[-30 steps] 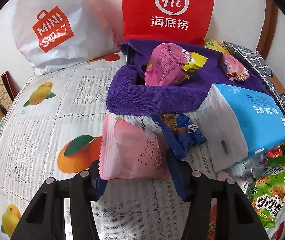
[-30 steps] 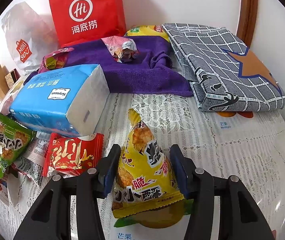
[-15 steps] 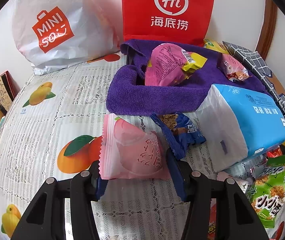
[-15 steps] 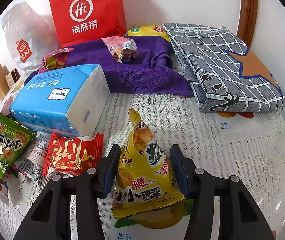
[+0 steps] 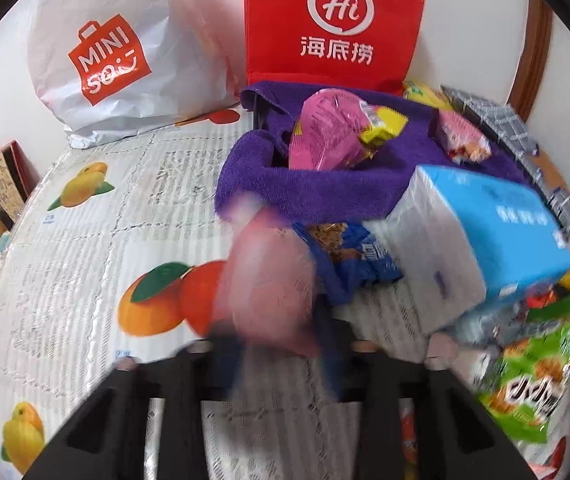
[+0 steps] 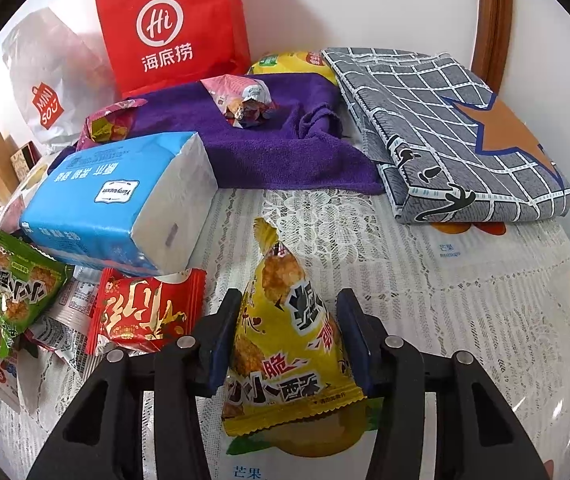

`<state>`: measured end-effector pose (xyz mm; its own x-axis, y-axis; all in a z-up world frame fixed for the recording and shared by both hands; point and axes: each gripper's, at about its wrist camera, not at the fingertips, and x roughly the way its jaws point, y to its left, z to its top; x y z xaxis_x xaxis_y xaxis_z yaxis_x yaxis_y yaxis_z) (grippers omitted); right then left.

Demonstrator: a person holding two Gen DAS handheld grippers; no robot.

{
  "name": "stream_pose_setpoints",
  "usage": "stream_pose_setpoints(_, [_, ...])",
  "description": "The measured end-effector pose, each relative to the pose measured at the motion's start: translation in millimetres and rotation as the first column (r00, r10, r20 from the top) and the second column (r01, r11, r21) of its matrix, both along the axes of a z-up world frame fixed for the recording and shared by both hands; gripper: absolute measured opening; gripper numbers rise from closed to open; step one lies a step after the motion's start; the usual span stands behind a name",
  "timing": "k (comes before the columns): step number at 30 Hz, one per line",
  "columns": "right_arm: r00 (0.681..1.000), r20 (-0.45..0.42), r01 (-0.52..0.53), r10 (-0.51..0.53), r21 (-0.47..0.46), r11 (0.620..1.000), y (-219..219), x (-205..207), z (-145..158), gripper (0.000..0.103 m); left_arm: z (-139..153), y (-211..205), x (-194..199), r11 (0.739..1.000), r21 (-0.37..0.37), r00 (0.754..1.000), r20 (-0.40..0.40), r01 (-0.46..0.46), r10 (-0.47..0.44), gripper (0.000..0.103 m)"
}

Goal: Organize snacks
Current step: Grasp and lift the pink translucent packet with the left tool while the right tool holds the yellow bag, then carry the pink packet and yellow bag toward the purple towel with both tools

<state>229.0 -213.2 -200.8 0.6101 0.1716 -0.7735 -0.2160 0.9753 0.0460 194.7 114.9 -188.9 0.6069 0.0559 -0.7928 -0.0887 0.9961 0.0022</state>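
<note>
Both sets of jaws have come in since a moment ago: the left gripper has snapped together on the pink peach-print snack packet, which now bulges and blurs between its fingers, while the right gripper is closing on the yellow cone-shaped rice-cracker packet, with its blue pads just touching the wrapper's sides

Neither hand has shifted across the table; only the jaws worked

To my eye this is the grasp step of sorting the snacks, one packet per hand. Next comes a lift clear of the fruit-print tablecloth and a carry to wherever the snacks are being gathered, perhaps the purple towel ahead of the left tool, where other packets already lie, though I can't be sure of that. The right jaws need to finish their squeeze before anything rises

The pink packet sits right at the left fingertips, puffed with air, its outline smeared, so it may slip or crumple. The yellow one lies lengthwise between the right fingers, pointed end away from the tool, glossy and crinkled, still resting on the cloth. A blue tissue pack and a red packet sit just left of the right tool
</note>
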Motion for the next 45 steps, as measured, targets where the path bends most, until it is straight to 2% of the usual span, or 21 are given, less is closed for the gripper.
stream_pose_setpoints(3, [1.000,0.004,0.009,-0.009,-0.015,1.000,1.3,-5.3,1.6,0.045,2.5,-3.3,-10.5,1.000,0.022,1.000,-0.015,-0.002,0.002,0.021])
stream_pose_setpoints(7, [1.000,-0.009,0.008,-0.008,-0.010,1.000,7.4,-24.0,4.8,0.044,5.5,1.0,-30.4,0.999,-0.042,1.000,-0.024,-0.003,0.002,0.019])
stream_pose_setpoints(10, [1.000,0.015,-0.012,0.012,-0.010,1.000,16.0,-44.4,15.8,0.044,12.2,6.0,-48.8,0.995,-0.095,1.000,-0.012,-0.012,0.011,0.019])
stream_pose_setpoints(13, [1.000,0.014,-0.020,0.020,0.007,1.000,22.7,-60.4,24.0,0.044,21.3,10.3,-68.7,0.983,-0.185,1.000,0.006,0.000,0.002,0.019])
stream_pose_setpoints(22, [0.996,0.063,-0.065,0.063,0.030,0.997,40.8,-103.0,47.3,0.044,44.6,-11.6,-102.5,0.971,-0.230,0.997,0.052,0.071,-0.060,0.019])
stream_pose_setpoints(32, [0.988,0.127,-0.091,0.088,0.022,0.996,45.0,-111.8,82.4,0.044,77.9,-36.1,-102.9,0.965,-0.232,0.989,0.101,0.126,-0.105,0.019])
stream_pose_setpoints(45, [0.981,0.166,-0.099,0.096,0.007,0.995,53.6,-82.2,116.0,0.044,108.7,-58.4,-67.2,0.951,-0.257,0.982,0.114,0.174,-0.149,0.019])
